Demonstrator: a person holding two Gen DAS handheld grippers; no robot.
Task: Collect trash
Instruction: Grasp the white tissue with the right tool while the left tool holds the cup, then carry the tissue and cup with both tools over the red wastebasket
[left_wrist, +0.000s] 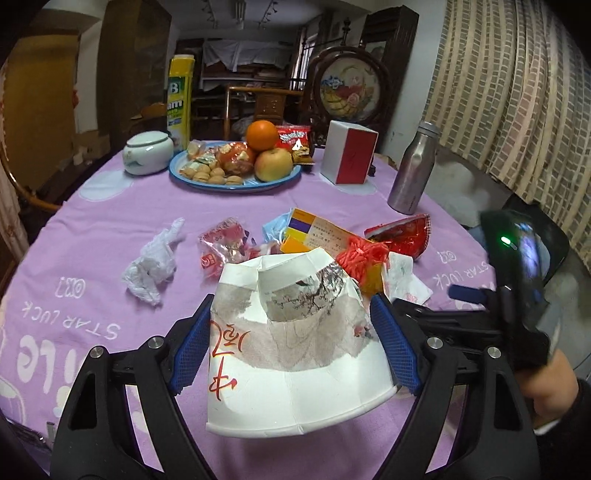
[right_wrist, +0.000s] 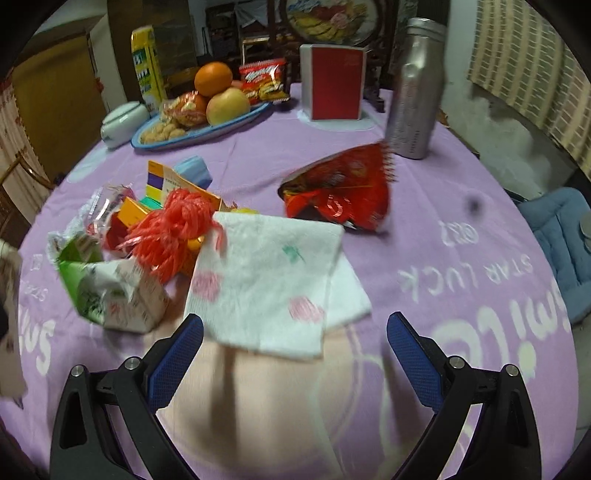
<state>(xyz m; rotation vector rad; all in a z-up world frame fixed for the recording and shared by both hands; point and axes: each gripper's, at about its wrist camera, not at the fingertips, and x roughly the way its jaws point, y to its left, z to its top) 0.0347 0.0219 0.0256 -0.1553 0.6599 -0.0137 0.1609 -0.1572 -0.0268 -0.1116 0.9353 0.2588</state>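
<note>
While a crushed paper cup (left_wrist: 291, 332) was pinched between the pads of the left gripper (left_wrist: 291, 343) above the near edge of the table (left_wrist: 92, 206), collection was judged to be at an early stage. No bin was visible in either view, so nothing could be confirmed as disposed of. The right gripper (right_wrist: 295, 354) was held spread and empty over a folded printed napkin (right_wrist: 266, 280) near the same edge. Farther in, a green-and-white carton (right_wrist: 110, 291), a red string bundle (right_wrist: 173, 229), a crumpled white tissue (left_wrist: 151, 266), clear wrappers (left_wrist: 221, 243), a coloured card (left_wrist: 306, 232) and a red snack bag (right_wrist: 343, 192) remained uncollected toward the centre. Beyond these, a fruit plate (left_wrist: 236, 184), a red box (left_wrist: 349, 153) and a metal bottle (left_wrist: 412, 170) stood near the far edge, presumably not trash.
</note>
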